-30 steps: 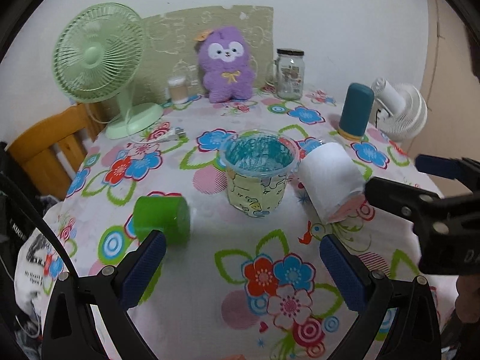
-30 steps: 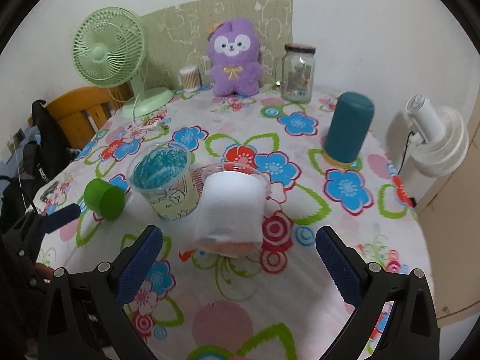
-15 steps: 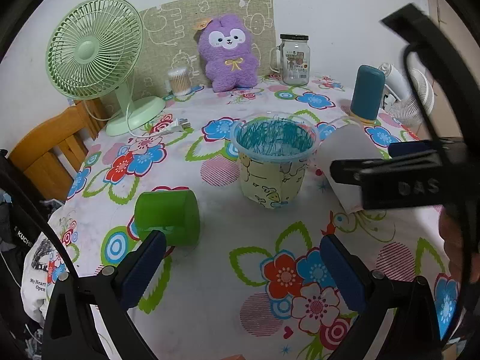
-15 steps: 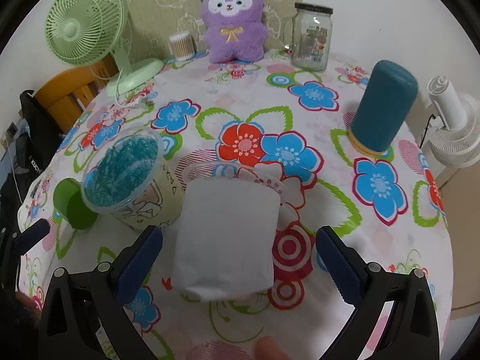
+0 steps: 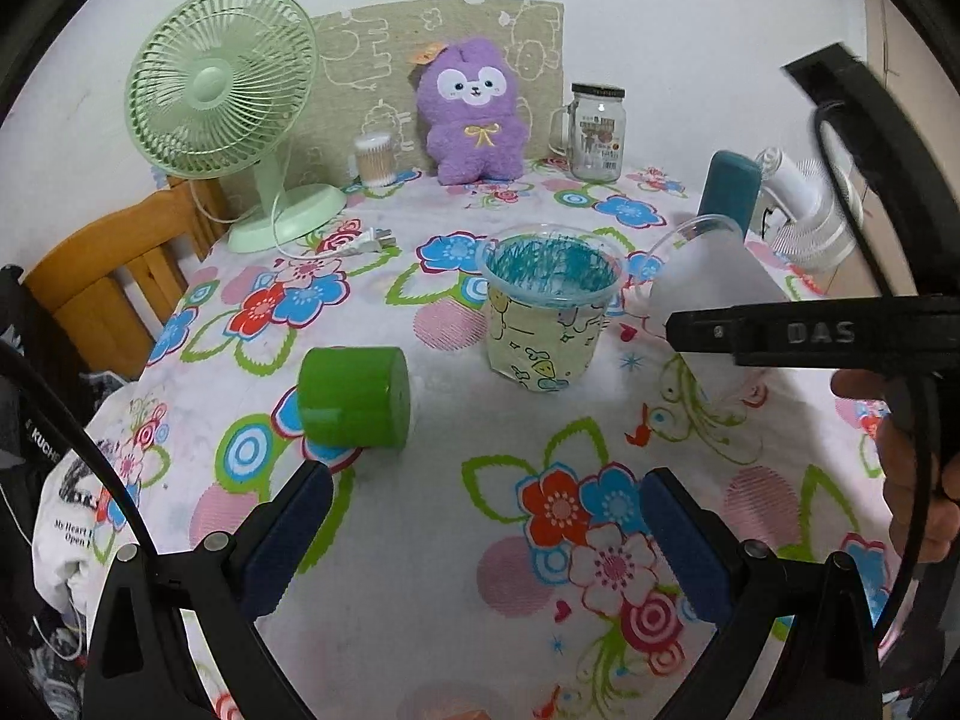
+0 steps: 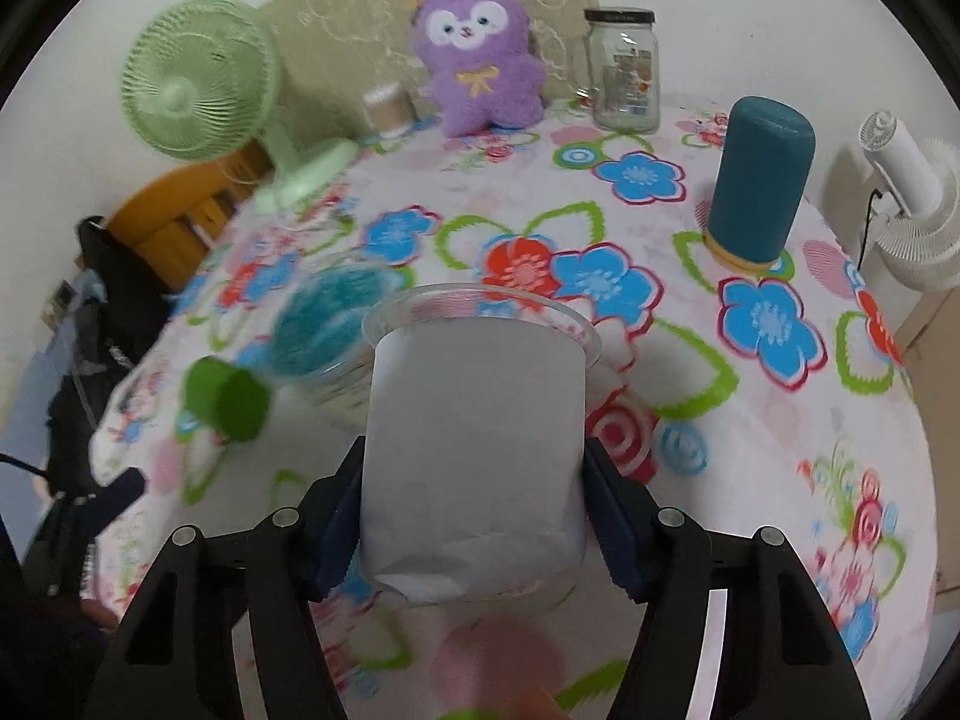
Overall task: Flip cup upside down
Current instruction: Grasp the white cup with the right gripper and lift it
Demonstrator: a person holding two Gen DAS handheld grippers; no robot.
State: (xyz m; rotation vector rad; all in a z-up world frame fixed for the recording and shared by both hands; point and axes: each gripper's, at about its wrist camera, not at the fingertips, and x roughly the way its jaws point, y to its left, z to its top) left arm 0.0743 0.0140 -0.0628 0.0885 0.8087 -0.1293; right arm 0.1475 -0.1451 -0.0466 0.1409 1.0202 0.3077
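A clear plastic cup with a white paper lining (image 6: 474, 450) lies on its side, mouth pointing away. My right gripper (image 6: 474, 516) is shut on its body, blue pads against both sides. The same cup shows in the left wrist view (image 5: 714, 282), partly behind the right gripper's black arm (image 5: 804, 333). My left gripper (image 5: 480, 534) is open and empty, low over the flowered tablecloth (image 5: 456, 570). A green cup (image 5: 354, 399) lies on its side ahead of its left finger.
An upright clear cup with blue filling (image 5: 549, 306) stands mid-table beside the held cup. A teal cylinder (image 6: 759, 180), glass jar (image 6: 624, 69), purple plush (image 6: 477, 54), green fan (image 5: 222, 96) and white fan (image 6: 912, 204) line the back and right. A wooden chair (image 5: 108, 276) stands left.
My right gripper moved forward around the lying white-lined cup and shut on it. The left gripper stayed open and shifted only slightly.
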